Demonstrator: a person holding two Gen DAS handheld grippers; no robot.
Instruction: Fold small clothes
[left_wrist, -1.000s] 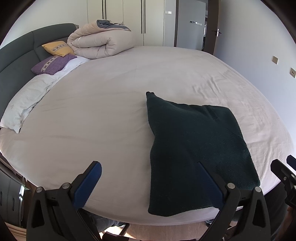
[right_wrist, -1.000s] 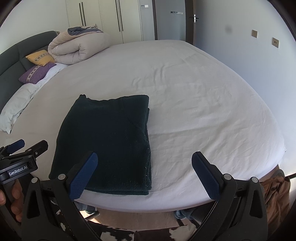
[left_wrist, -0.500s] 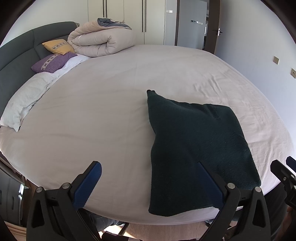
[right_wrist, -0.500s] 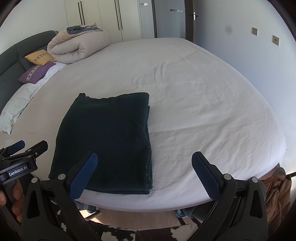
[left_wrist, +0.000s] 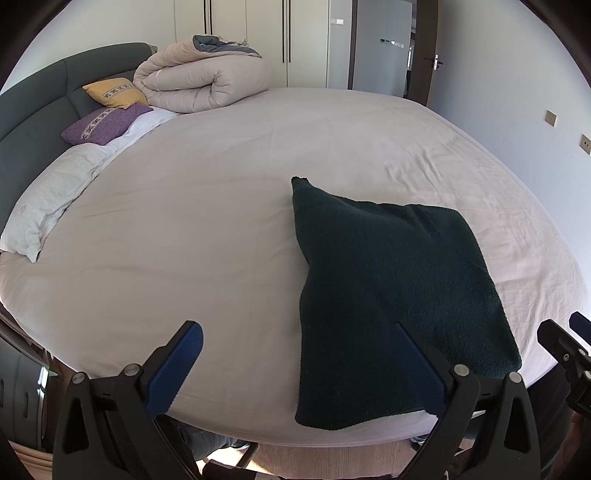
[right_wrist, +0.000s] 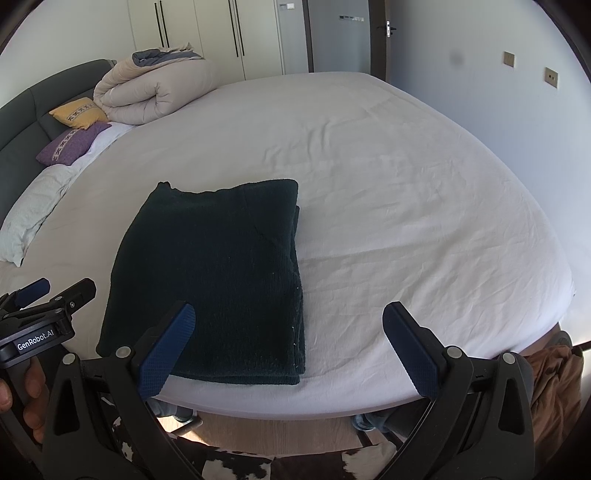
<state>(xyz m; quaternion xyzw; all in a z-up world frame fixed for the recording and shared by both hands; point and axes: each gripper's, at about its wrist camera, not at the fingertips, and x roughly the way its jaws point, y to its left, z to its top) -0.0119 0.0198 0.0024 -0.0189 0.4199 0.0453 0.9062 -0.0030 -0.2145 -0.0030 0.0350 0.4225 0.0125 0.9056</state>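
Note:
A dark green garment lies folded into a flat rectangle near the front edge of the white bed. It also shows in the right wrist view. My left gripper is open and empty, held just off the bed's front edge, with the garment's near left corner behind its right finger. My right gripper is open and empty, held off the bed edge at the garment's near right corner. The left gripper shows at the left of the right wrist view.
A rolled beige duvet, a yellow pillow, a purple pillow and a white pillow lie at the dark headboard on the far left. Wardrobe doors and a doorway stand behind. A brown cloth hangs below the bed's right edge.
Both cameras tilt slightly, so the bed shifts a little down in view. The garment lies still and both grippers stay open.

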